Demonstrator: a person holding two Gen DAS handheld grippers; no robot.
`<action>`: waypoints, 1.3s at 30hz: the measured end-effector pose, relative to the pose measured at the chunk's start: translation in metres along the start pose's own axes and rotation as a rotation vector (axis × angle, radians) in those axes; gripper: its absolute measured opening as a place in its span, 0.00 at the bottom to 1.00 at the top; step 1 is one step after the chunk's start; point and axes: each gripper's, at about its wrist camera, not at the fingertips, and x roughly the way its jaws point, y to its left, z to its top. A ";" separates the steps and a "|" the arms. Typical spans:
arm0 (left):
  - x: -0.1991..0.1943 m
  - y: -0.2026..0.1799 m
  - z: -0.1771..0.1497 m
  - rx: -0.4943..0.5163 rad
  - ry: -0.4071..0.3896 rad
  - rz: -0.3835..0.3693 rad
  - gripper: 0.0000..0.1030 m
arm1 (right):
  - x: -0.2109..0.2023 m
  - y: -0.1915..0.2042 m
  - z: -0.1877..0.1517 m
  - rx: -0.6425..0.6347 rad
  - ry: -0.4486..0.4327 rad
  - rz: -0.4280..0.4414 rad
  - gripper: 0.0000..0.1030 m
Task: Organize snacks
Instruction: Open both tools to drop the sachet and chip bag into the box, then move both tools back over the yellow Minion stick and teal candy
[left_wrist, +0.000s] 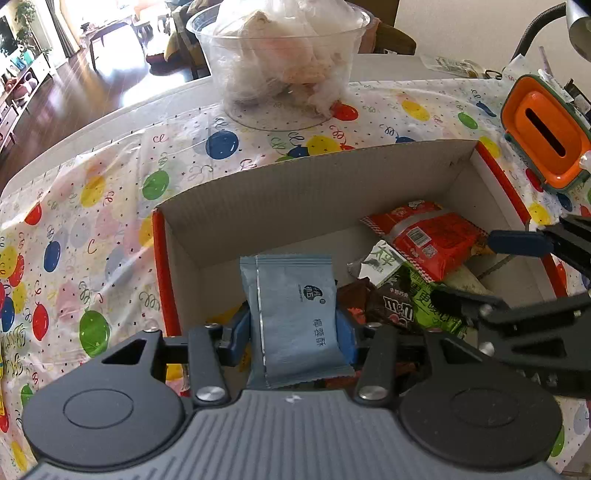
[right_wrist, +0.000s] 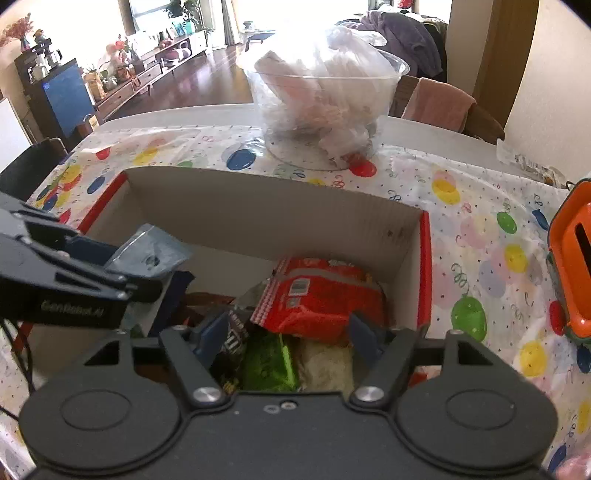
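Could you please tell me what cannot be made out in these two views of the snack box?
- Left wrist view: the box floor near the camera is hidden by the left hand-held gripper and its blue packet.
- Right wrist view: the snacks under the red packet are covered; the open right hand-held gripper blocks the nearest ones.
- Both views: the clear bowl's contents are washed out by glare.

Left claw (left_wrist: 293, 332) clamped shut, right claw (right_wrist: 288, 332) spread wide.

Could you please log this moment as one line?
left gripper: shut on blue packet | right gripper: open, above snacks | cardboard box: partly filled
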 end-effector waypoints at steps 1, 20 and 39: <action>0.000 0.001 0.000 -0.003 0.000 0.002 0.49 | -0.001 0.000 -0.001 0.000 0.000 0.003 0.72; -0.051 0.020 -0.027 -0.042 -0.137 -0.055 0.61 | -0.044 0.025 -0.015 0.027 -0.066 0.038 0.84; -0.125 0.084 -0.089 -0.037 -0.343 -0.100 0.78 | -0.100 0.104 -0.029 0.036 -0.229 0.047 1.00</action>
